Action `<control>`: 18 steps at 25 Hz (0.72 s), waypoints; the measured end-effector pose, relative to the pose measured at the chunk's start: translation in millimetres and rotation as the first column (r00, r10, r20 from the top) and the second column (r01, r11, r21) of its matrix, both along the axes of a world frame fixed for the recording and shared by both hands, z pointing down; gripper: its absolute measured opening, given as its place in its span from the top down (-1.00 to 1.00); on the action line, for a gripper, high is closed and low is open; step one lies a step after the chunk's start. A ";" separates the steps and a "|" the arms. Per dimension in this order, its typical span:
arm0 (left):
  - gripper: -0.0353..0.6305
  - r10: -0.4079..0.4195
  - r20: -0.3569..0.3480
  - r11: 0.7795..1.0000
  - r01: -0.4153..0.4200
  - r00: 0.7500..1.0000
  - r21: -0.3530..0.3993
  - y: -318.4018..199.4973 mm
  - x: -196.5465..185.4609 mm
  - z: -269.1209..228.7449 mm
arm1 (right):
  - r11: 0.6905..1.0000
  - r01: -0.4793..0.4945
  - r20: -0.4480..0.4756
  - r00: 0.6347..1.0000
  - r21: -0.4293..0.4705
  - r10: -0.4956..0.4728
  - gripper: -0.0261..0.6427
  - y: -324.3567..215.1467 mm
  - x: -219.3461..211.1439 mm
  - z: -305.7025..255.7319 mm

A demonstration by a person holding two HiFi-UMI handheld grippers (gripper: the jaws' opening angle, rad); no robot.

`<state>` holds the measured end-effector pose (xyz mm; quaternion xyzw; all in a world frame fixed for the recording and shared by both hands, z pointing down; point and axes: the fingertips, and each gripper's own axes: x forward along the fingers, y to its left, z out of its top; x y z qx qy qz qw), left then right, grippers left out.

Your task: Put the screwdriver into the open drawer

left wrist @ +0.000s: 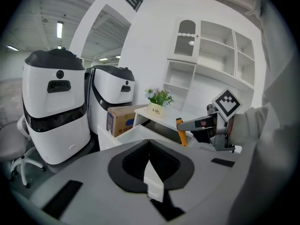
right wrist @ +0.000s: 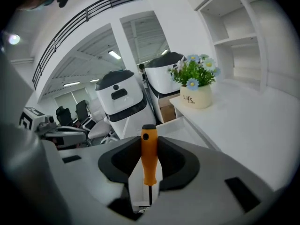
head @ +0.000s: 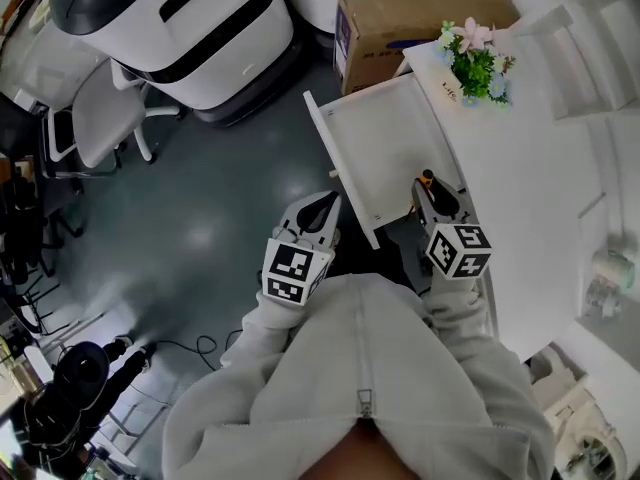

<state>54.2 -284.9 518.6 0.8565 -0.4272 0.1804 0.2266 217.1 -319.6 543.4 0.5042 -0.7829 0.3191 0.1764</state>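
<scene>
Orange-handled screwdriver (right wrist: 149, 156) is sitting gripped in your right tongs (right wrist: 149, 143), and you're holding it over the near end of the open drawer (head: 385, 133). Left tongs (left wrist: 150, 164) are hanging closed, empty. Carry step is looking nearly done; next you're likely lowering it in and releasing.

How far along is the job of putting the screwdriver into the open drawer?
Done: the drawer stands open, and the right gripper is shut on the screwdriver. In hand: it is held above the drawer. Left: lowering it in and letting go.
</scene>
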 end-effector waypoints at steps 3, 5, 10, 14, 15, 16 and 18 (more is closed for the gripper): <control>0.84 -0.014 0.011 1.000 0.015 1.000 -0.015 -2.2 3.7 4.3 | 0.995 0.089 -0.007 0.996 -0.050 -0.090 0.54 -10.5 -7.3 23.2; 0.84 -0.020 0.015 0.999 0.021 1.000 -0.029 -1.8 7.6 7.6 | 0.987 0.143 -0.016 0.989 -0.074 -0.145 0.54 -17.1 -10.0 37.2; 0.84 -0.023 0.026 0.998 0.025 0.999 -0.056 1.6 14.4 16.2 | 0.964 0.229 -0.026 0.972 -0.132 -0.235 0.54 -35.3 -15.4 71.8; 0.84 -0.043 0.037 0.997 0.045 0.998 -0.063 1.0 12.4 20.2 | 0.929 0.300 -0.021 0.950 -0.219 -0.312 0.54 -41.0 -25.0 107.4; 0.84 -0.050 0.040 0.997 0.052 0.998 -0.064 0.0 10.4 21.1 | 0.917 0.320 -0.023 0.942 -0.240 -0.335 0.54 -41.4 -28.0 115.8; 0.84 -0.058 0.044 0.996 0.060 0.997 -0.065 -1.0 8.0 22.0 | 0.905 0.337 -0.026 0.934 -0.259 -0.355 0.54 -41.4 -30.6 123.6; 0.84 -0.077 0.052 0.994 0.080 0.996 -0.068 -2.6 2.6 23.5 | 0.884 0.363 -0.033 0.921 -0.296 -0.389 0.54 -40.8 -34.3 138.3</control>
